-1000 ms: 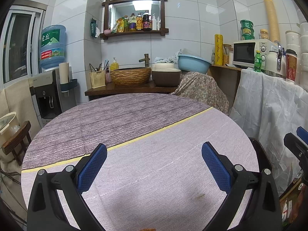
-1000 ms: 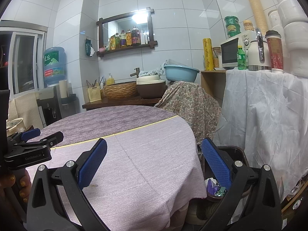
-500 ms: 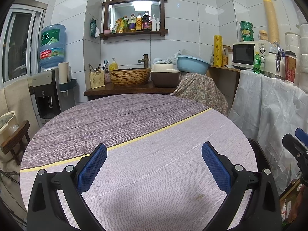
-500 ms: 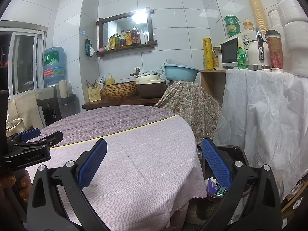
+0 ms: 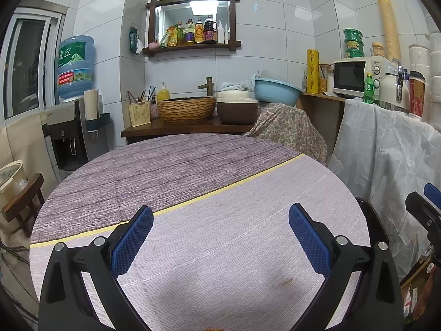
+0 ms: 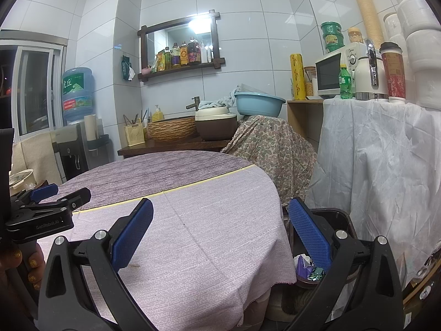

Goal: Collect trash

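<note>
Nothing shifted — both grippers (image 5: pixel 220 234) agape over table (image 5: pixel 220 248) edge

Bare round table (image 5: pixel 209 220) gives open passage; trash bin (image 6: pixel 337 215) crowds its right edge

Left wrist cam sits low over the table (image 5: pixel 220 248), facing the back-wall mirror shelf (image 5: pixel 193 22). Right wrist cam hangs off the table's right edge, same direction. Both share the table (image 6: pixel 193 220).
</note>
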